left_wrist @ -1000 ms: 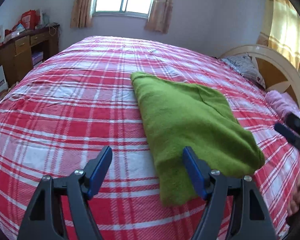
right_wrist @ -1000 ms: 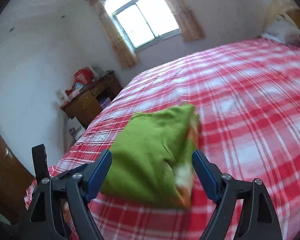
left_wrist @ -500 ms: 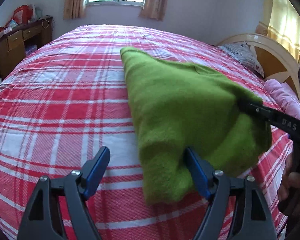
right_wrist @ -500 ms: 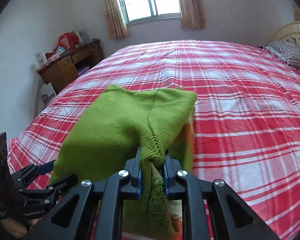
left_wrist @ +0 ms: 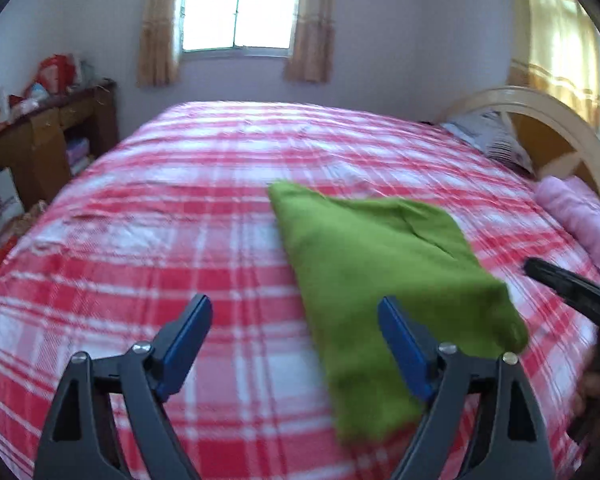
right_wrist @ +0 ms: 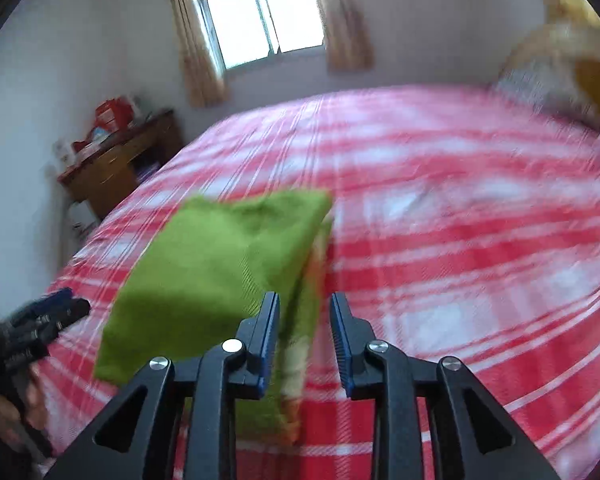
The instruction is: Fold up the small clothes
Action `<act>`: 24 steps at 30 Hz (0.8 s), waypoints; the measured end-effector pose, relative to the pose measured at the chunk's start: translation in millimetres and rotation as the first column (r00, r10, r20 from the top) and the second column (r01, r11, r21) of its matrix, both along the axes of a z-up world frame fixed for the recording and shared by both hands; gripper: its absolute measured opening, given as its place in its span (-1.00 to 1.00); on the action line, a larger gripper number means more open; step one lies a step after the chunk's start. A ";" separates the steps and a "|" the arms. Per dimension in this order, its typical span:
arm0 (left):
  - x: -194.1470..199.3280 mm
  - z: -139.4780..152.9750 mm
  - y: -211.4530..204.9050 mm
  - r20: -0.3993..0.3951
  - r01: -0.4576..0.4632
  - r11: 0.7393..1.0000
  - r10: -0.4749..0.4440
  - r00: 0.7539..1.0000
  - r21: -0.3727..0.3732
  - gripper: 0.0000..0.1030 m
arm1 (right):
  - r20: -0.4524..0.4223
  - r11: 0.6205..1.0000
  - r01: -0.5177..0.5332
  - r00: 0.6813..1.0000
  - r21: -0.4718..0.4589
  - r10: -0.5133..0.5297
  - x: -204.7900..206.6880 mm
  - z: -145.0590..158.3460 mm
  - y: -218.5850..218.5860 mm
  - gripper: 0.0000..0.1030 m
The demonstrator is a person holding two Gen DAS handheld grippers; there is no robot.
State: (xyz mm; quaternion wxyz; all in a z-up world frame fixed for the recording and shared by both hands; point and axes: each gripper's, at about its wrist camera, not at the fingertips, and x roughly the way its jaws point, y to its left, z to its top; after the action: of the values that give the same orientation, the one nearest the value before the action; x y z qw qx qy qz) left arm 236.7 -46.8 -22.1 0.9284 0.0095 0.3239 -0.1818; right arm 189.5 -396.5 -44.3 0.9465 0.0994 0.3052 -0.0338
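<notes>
A folded green knit garment [left_wrist: 372, 280] lies on the red-and-white plaid bed [left_wrist: 180, 240]. My left gripper [left_wrist: 296, 344] is open and empty, its right finger over the garment's near edge. In the right wrist view the garment [right_wrist: 216, 272] lies left of centre, with an orange and white layer showing at its right edge. My right gripper [right_wrist: 305, 340] is partly open and holds nothing; the garment's near right edge lies under its left finger. The right gripper also shows at the right edge of the left wrist view [left_wrist: 568, 288].
A wooden desk [left_wrist: 48, 140] with clutter stands left of the bed. A window [left_wrist: 236, 4] is on the far wall. A curved headboard [left_wrist: 540, 120], a patterned pillow [left_wrist: 488, 136] and a pink bundle [left_wrist: 576, 220] are at the right.
My right gripper has let go of the garment's edge and opened partway. Both grippers have drawn back from the garment, which now lies flat on the bed.
</notes>
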 end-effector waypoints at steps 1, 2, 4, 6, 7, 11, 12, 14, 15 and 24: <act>7.9 -0.2 -4.7 0.006 -0.014 1.000 0.014 1.000 0.012 0.69 | 0.022 1.000 -0.009 1.000 -0.028 0.010 2.6 7.2 6.4 -0.48; 17.1 -1.6 -11.7 0.012 -0.031 0.999 0.031 0.999 0.025 0.69 | 0.032 0.999 -0.027 0.999 -0.048 0.028 8.4 11.9 12.3 -0.48; 28.3 -9.4 -22.9 -0.007 -0.050 0.998 0.051 0.999 0.035 0.67 | 0.030 0.996 -0.067 0.997 -0.059 0.069 25.9 15.4 19.7 -0.48; 33.7 -22.9 -34.2 -0.050 -0.041 0.998 0.043 0.998 0.040 0.64 | 0.011 0.991 -0.115 0.993 -0.062 0.116 51.7 11.8 24.8 -0.48; 34.6 -31.3 -40.8 -0.065 -0.037 0.998 0.040 0.997 0.048 0.64 | -0.018 0.987 -0.144 0.990 -0.076 0.143 66.2 5.9 27.2 -0.48; 28.3 -48.2 -54.8 -0.074 -0.034 0.997 0.039 0.996 0.068 0.65 | -0.213 0.974 -0.184 0.965 -0.132 0.153 115.1 -45.2 16.9 -0.50; 30.3 -49.8 -57.5 -0.078 -0.030 0.997 0.036 0.996 0.075 0.66 | -0.177 0.980 -0.174 0.972 -0.093 0.156 116.4 -46.1 6.1 -0.50; 35.4 -50.1 -62.4 -0.099 -0.018 0.997 0.026 0.995 0.082 0.66 | -0.181 0.987 -0.152 0.973 -0.046 0.141 126.9 -48.6 -9.6 -0.50; 35.8 -50.4 -65.1 -0.098 -0.022 0.996 0.031 0.995 0.091 0.66 | -0.177 0.989 -0.150 0.973 -0.010 0.146 131.4 -50.9 -17.9 -0.50; 31.0 -50.5 -74.1 -0.052 -0.043 0.987 0.052 0.997 0.158 0.66 | -0.076 0.997 -0.077 0.994 -0.001 0.077 96.7 -17.1 -26.4 -0.50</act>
State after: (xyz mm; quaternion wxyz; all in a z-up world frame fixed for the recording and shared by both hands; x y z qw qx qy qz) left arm 267.7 -120.9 -72.5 0.9194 0.0697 0.3633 -0.1338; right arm 286.3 -423.0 -61.4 0.9350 0.0843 0.3446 -0.0015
